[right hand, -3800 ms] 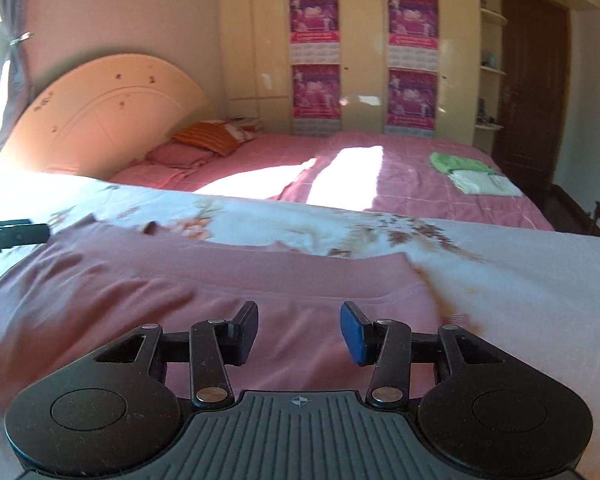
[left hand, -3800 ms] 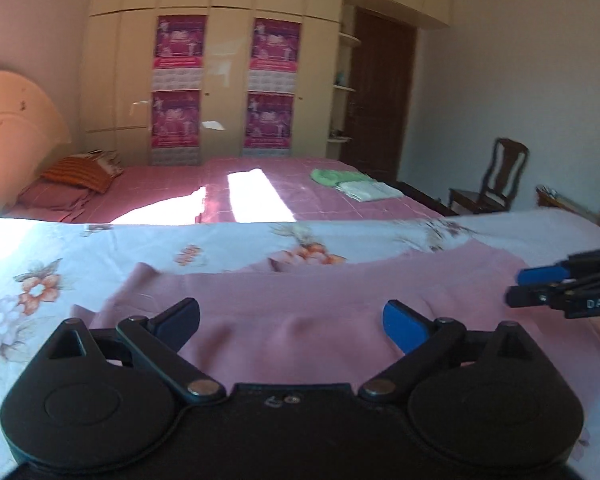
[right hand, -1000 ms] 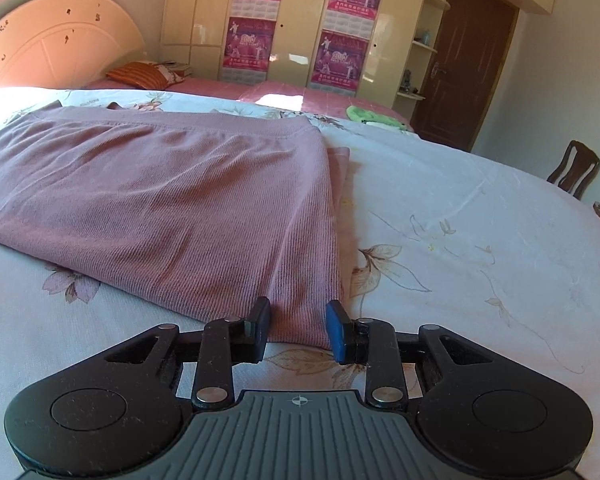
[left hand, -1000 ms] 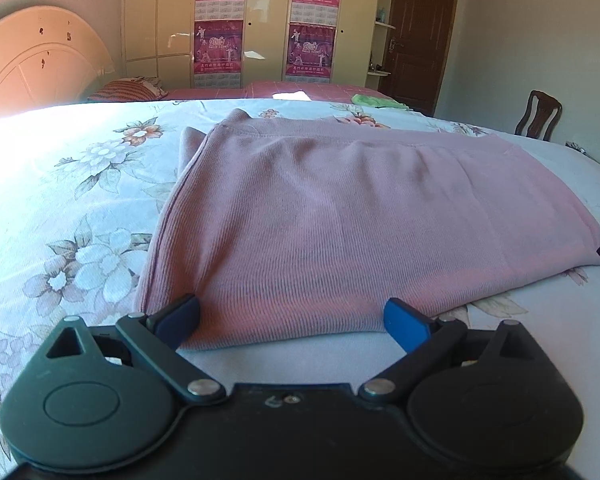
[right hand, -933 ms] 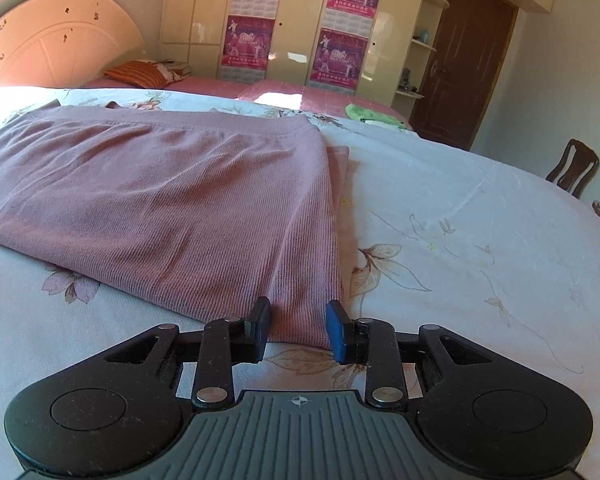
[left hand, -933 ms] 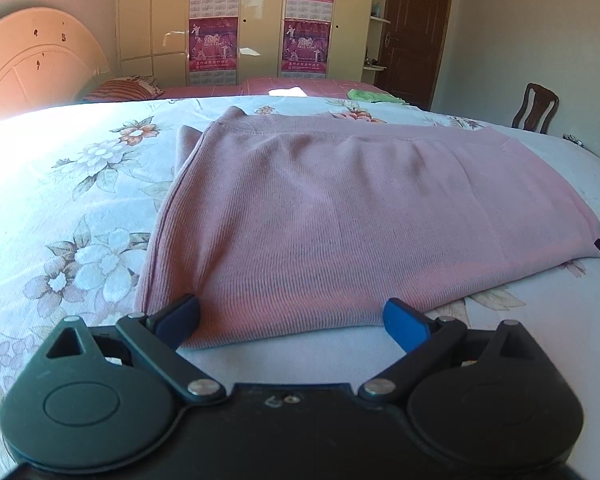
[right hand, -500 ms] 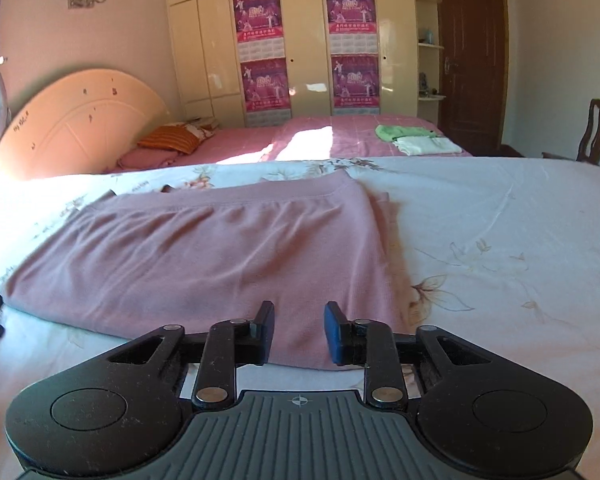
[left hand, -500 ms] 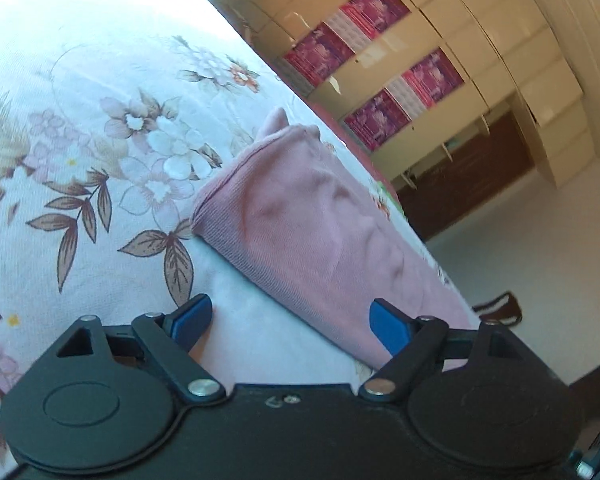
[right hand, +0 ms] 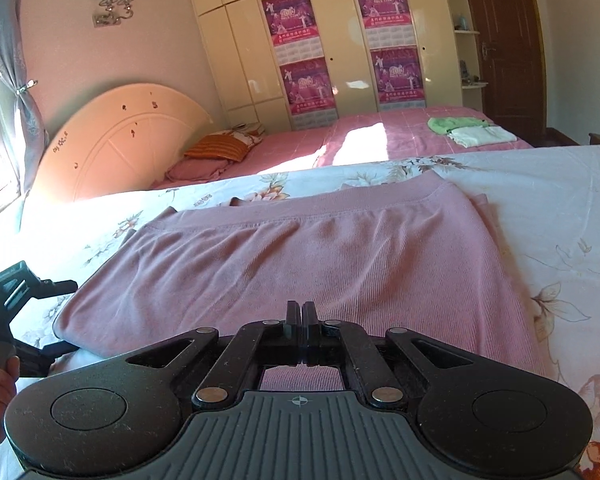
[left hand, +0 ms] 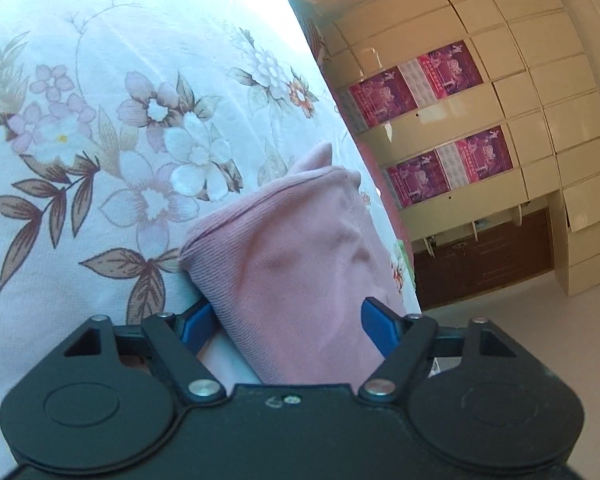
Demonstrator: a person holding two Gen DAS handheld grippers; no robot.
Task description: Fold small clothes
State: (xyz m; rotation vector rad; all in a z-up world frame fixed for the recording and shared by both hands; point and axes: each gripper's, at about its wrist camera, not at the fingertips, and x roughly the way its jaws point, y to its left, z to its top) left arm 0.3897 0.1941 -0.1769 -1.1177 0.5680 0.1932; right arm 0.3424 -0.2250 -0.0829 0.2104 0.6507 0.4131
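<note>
Closing left gripper point(left hand: 288, 322) jaws straddle pink garment point(right hand: 320, 256) edge, not yet pressing; right gripper point(right hand: 299, 318) jaws clamped on its near hem; floral bedsheet point(left hand: 100, 120) beneath.

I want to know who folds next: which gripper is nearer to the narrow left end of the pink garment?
Left. The left gripper straddles that end of the pink garment, closing; the right gripper is shut on the near edge, farther along.

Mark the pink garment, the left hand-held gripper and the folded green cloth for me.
pink garment point(right hand: 340, 256): right wrist view, middle of the ribbed top layer.
left hand-held gripper point(left hand: 290, 326): left wrist view, between its blue fingertips.
folded green cloth point(right hand: 454, 123): right wrist view, its centre, far bed.
</note>
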